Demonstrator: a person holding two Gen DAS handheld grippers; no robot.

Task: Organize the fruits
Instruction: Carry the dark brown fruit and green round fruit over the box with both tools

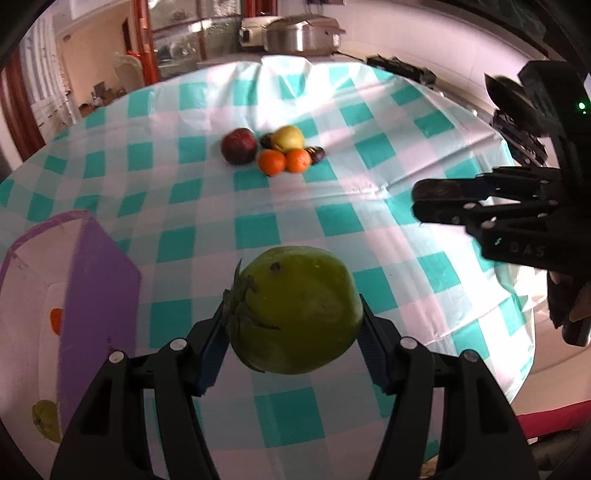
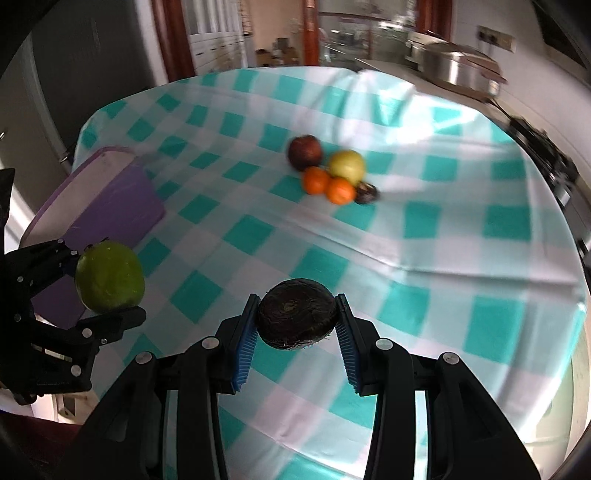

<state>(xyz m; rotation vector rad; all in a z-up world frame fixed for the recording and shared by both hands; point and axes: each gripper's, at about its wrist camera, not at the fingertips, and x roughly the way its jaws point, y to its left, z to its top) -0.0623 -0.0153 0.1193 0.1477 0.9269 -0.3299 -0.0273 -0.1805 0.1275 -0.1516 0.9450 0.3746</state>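
Observation:
My left gripper (image 1: 293, 325) is shut on a large green tomato (image 1: 295, 310) and holds it above the checked tablecloth (image 1: 369, 221); the tomato also shows in the right wrist view (image 2: 109, 276). My right gripper (image 2: 297, 328) is shut on a dark brown round fruit (image 2: 298, 318) above the table. On the cloth lies a pile of fruit: a dark red apple (image 1: 239, 145), a yellow apple (image 1: 289, 137), two oranges (image 1: 272, 162) and dark small fruits (image 1: 317, 155). A purple box (image 1: 74, 295) stands at the left, just left of the tomato.
The purple box (image 2: 99, 199) has a white inside with an orange and a green patch visible. A steel cooker (image 1: 301, 35) stands beyond the far table edge. The right gripper shows at the right edge of the left wrist view (image 1: 480, 210).

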